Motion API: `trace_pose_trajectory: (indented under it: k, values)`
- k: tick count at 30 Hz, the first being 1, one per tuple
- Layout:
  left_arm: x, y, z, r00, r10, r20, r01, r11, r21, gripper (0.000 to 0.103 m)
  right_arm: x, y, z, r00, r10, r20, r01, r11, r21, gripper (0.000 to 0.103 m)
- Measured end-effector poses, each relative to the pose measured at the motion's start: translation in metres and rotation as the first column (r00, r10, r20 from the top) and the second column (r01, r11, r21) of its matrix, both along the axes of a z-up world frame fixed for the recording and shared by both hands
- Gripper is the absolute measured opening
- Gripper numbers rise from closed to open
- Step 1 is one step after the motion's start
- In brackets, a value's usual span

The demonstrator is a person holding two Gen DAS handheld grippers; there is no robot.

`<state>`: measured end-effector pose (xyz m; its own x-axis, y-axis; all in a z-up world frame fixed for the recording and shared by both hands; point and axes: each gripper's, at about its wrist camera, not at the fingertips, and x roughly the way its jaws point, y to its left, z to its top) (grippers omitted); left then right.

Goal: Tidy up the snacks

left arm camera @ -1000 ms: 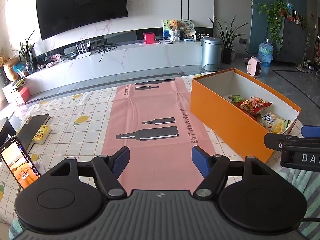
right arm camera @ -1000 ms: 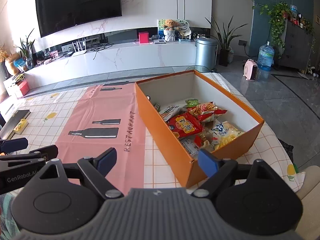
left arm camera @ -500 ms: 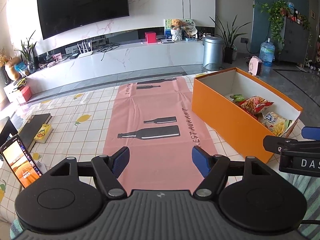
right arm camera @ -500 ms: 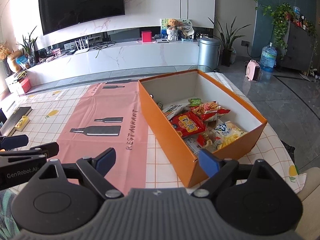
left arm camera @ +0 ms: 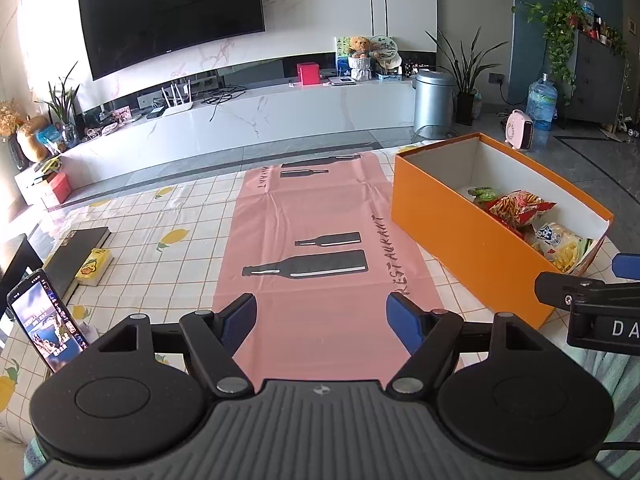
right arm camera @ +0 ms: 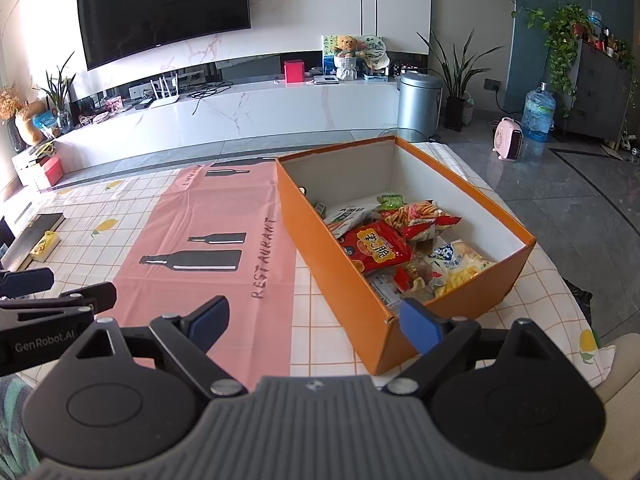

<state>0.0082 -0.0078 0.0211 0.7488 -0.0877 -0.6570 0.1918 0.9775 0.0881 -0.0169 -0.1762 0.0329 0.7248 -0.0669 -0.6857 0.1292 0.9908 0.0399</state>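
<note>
Both views barely shifted since earlier | left hand-held gripper (left arm camera: 321, 317) and right hand-held gripper (right arm camera: 315, 319) jaws apart, empty | snacks (right arm camera: 394, 246) piled in orange box (right arm camera: 332, 272) on table (right arm camera: 320, 316) | risk: reaching in clips box wall, crushes bags

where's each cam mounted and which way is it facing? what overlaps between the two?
Left wrist: sits on the left hand-held gripper, looks forward over the pink mat toward the TV wall; its own open fingers show, and the other gripper's tip at right.
Right wrist: sits on the right hand-held gripper, looks at the orange box of snack bags; its own open fingers show, and the left gripper at left.
Shared: mat, box, snacks, TV, bin.
</note>
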Motion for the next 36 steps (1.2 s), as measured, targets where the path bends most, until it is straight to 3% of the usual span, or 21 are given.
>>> trace_pose_trajectory:
  k: [36]
  values:
    - [-0.0037,-0.0006,0.0073,1.0,-0.001,0.012,0.001,1.0,-0.02,0.087,-0.0006,-0.0005,0.0022,1.0,0.006,0.01,-0.006,1.0,-0.003,0.093]
